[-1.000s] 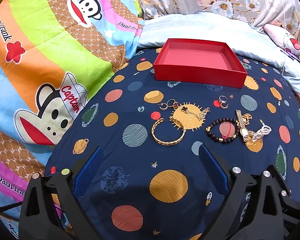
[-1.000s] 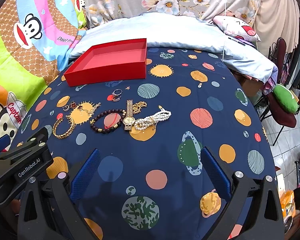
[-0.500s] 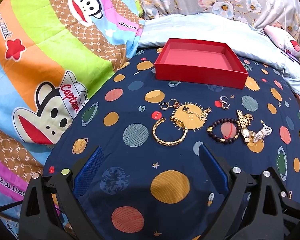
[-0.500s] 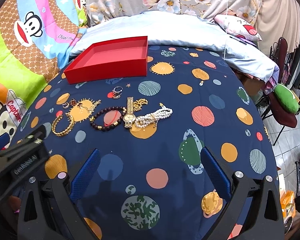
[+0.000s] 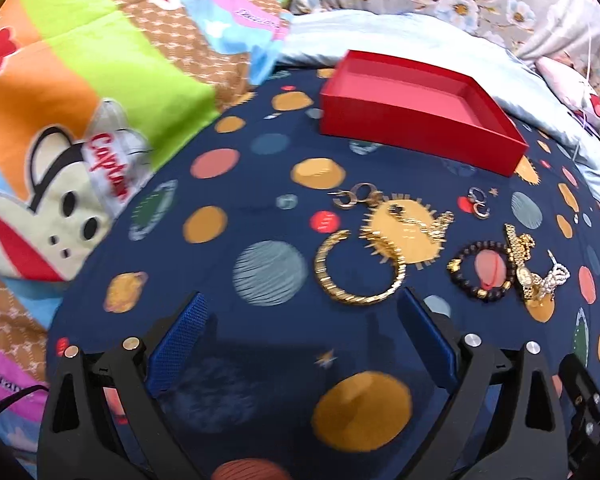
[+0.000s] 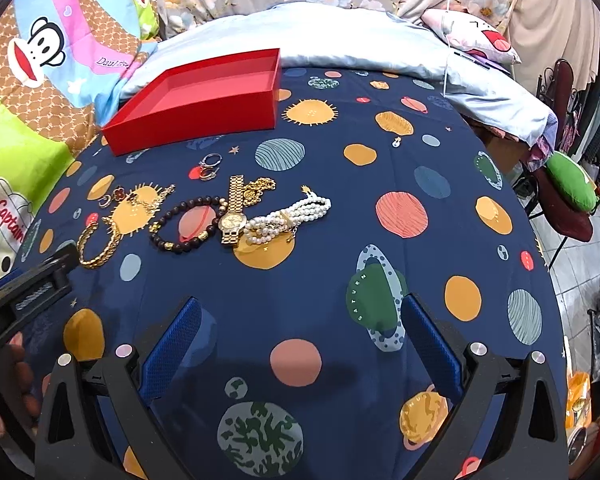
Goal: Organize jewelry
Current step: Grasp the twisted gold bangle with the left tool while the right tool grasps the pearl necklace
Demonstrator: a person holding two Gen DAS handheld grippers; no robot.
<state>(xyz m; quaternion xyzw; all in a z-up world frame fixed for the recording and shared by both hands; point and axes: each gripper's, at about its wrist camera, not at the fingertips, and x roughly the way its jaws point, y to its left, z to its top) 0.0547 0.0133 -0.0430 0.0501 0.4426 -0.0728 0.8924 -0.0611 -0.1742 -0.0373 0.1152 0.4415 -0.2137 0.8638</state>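
An empty red tray (image 5: 412, 92) (image 6: 204, 84) sits at the back of a navy planet-print cloth. In front of it lie a gold bangle (image 5: 358, 270) (image 6: 96, 246), a dark bead bracelet (image 5: 482, 270) (image 6: 188, 224), a gold watch (image 5: 522, 264) (image 6: 234, 210), a pearl bracelet (image 6: 286, 218), a gold chain (image 5: 416, 220), hoop earrings (image 5: 350, 196) and rings (image 5: 478, 202) (image 6: 210, 166). My left gripper (image 5: 302, 312) is open just short of the bangle. My right gripper (image 6: 300, 316) is open and empty, well short of the pearls.
A cartoon-monkey quilt (image 5: 80, 100) lies to the left. A pale blue pillow (image 6: 340, 36) and floral fabric lie behind the tray. The cloth's right edge drops to a chair with a green cushion (image 6: 570, 184). The left gripper's body (image 6: 24, 292) shows in the right wrist view.
My left gripper has moved forward toward the gold bangle, which is now larger and closer to its fingers. My right gripper has crept forward slightly. Both stay open.
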